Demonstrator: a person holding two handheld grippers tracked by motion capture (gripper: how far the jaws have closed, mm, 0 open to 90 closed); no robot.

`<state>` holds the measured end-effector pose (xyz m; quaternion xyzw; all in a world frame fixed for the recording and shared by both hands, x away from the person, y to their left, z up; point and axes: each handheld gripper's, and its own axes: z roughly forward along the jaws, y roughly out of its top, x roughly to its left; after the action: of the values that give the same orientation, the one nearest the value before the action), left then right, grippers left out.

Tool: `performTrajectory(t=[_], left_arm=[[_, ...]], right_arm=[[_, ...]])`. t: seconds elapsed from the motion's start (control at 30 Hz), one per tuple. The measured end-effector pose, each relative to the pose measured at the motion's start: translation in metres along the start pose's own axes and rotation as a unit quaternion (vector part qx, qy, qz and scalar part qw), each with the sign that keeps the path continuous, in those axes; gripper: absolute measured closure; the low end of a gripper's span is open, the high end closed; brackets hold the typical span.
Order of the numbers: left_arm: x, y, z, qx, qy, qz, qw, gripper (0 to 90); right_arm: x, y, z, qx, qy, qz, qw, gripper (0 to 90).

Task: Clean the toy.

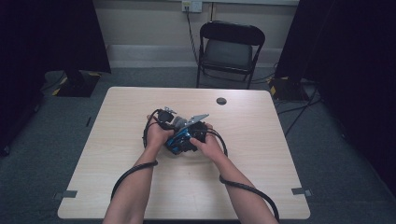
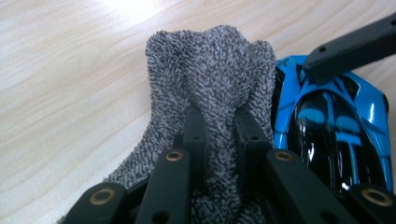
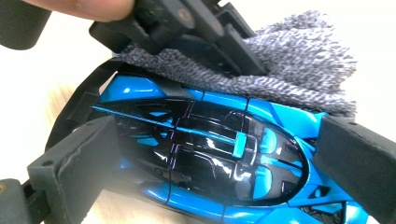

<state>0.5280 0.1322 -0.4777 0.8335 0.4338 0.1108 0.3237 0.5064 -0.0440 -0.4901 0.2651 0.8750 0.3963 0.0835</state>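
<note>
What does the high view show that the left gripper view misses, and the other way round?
The high view alone takes in the whole table, the folding chair behind it, and the person's forearms reaching in.

The left gripper view alone shows up close how the left gripper has its jaws pinched shut on a fold of the grey cloth.

Both show the grey cloth, the blue toy car beside it, and the pale wooden tabletop.

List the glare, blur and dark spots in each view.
High view: dim, black room edges, evenly lit table. Left gripper view: blown-out glare on the wood at top, grey cloth sharp. Right gripper view: washed-out table, reflections on the blue toy car, near tongs soft.
</note>
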Motion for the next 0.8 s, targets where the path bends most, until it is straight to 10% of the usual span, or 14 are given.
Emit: performTrajectory(t=[0.8], left_arm=[[0.011, -0.03, -0.032, 0.017, -0.003, -0.005, 0.9998, 77.7]], right_arm=[[0.0, 0.001, 0.0, 0.002, 0.0, -0.002, 1.0, 0.0]])
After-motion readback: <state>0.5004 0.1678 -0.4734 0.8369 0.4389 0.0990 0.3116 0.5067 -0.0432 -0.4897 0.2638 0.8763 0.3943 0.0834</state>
